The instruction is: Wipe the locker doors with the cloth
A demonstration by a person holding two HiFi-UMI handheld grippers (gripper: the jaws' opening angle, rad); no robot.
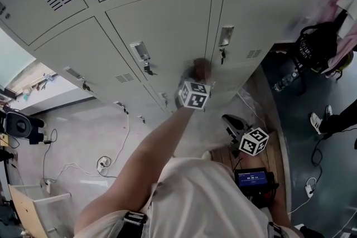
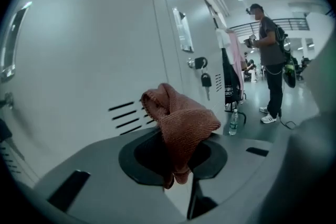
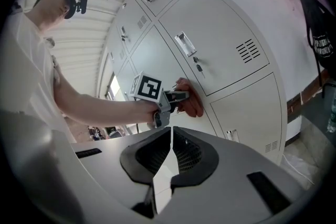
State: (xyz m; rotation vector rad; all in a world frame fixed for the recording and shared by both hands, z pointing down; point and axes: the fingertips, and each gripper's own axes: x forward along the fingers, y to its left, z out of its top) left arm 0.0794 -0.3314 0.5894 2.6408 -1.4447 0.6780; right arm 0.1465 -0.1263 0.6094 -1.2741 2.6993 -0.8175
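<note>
Wiping step: left hand-held gripper (image 2: 179,168) clamped on cloth (image 2: 181,118), against locker door (image 1: 167,25) near lower edge. Right hand-held gripper (image 3: 170,161) closed, empty. Next: likely sweep across door, keeping pressure.

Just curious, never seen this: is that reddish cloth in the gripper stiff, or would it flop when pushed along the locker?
Probably floppy: the cloth droops in folds over the left gripper. It looks knitted and thin, so likely light. Its rough weave may drag on the smooth locker door.
</note>
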